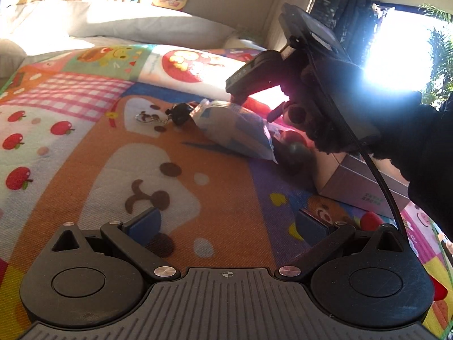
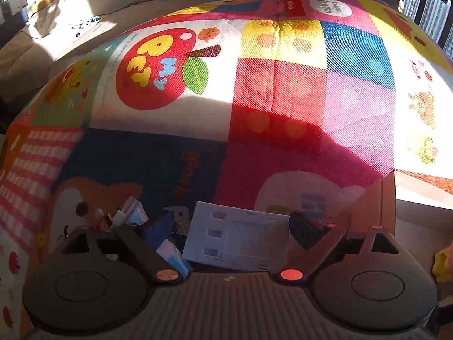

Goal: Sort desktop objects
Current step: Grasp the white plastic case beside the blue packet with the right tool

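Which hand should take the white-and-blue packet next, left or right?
Right. The right tongs are open, angled down over the white-and-blue packet, which already lies between their fingers. The left tongs are open too, but sit farther back over the mat with nothing between them.

Low surface covered by a bright patchwork cartoon mat (image 1: 215,198) printed with a dog face, red apples, pink gingham and coloured squares, half in sun, half in shade. Lying directly on it: a black keychain (image 1: 179,114) with a metal ring, just beside a white and blue plastic packet (image 1: 237,130); past the packet's far end, a dark rounded object (image 1: 296,153), too shadowed to identify. At the mat's right side, a cardboard box (image 1: 365,187).
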Motion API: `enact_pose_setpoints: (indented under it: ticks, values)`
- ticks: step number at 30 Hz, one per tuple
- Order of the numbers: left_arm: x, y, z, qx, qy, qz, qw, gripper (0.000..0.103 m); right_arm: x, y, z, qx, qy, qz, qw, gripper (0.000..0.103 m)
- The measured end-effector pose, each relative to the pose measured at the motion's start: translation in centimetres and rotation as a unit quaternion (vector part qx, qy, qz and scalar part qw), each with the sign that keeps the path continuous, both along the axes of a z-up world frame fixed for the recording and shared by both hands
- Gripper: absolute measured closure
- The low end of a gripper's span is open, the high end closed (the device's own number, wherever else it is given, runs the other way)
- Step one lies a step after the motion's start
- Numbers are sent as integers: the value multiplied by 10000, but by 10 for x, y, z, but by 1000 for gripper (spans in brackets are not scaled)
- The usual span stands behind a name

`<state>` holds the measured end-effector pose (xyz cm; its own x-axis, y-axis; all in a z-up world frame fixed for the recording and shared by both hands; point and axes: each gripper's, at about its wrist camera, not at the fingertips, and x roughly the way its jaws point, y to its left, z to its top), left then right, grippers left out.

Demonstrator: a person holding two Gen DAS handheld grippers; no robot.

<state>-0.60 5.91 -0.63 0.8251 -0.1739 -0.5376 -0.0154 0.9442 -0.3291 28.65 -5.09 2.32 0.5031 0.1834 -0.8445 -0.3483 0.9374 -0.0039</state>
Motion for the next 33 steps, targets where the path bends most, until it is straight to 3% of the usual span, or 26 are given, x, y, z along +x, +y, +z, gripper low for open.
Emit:
enact_pose_setpoints:
  ticks: [1, 3, 4, 7, 8, 9, 11, 12, 18, 20, 22, 25, 26, 27, 31, 33]
  values:
    - [0, 0, 0, -3, 1, -2, 10000, 0, -2, -1, 2, 3, -36, 83, 10000, 32]
    - [0, 0, 0, -8, 3, -3, 10000, 0, -8, -9, 13, 227, 176, 145, 9995, 90]
    - [0, 0, 0, -4, 4, -1, 10000, 0, -10, -13, 16, 344, 280, 138, 9989, 95]
    - [0, -3, 1, 92, 25, 4, 10000, 0, -24, -24, 30, 379, 72, 318, 9987, 95]
    - [0, -5, 1, 145, 32, -3, 9999, 0, -26, -27, 32, 295, -36, 293, 9991, 88]
    - [0, -6, 1, 190, 39, -20, 9998, 0, -24, -30, 32, 264, -65, 185, 9995, 56]
    - [1, -7, 1, 221, 46, -58, 9997, 0, -19, -35, 30, 368, -233, -79, 9990, 4]
    - [1, -6, 1, 202, 48, -57, 9998, 0, -15, -33, 26, 360, -308, -101, 9988, 3]
    - [1, -2, 0, 52, 36, -58, 10000, 0, 10, -2, -6, -160, -47, 181, 9997, 6]
    - [1, -2, 0, 32, 33, -63, 10000, 0, 18, 0, -12, -56, 172, 174, 9997, 7]
    - [1, -1, 1, -15, 24, -82, 10000, 0, 23, -1, -17, 211, 578, 133, 9980, 16]
    - [1, 0, 0, -62, 19, -97, 9999, 0, 11, -4, -8, 333, 525, 206, 9979, 37]
    - [1, 0, 0, -72, 17, -98, 9999, 0, 8, -7, -3, 486, 580, 209, 9969, 57]
    - [2, 0, 0, -81, 16, -99, 9999, 0, 3, -12, 6, 669, 680, 187, 9953, 85]
    - [2, 0, 0, -82, 17, -98, 9999, 0, -32, -39, 51, 1124, 193, 347, 9929, 86]
    - [2, 0, 0, -57, 24, -100, 9999, 0, -51, -54, 64, 1231, 160, 358, 9916, 86]
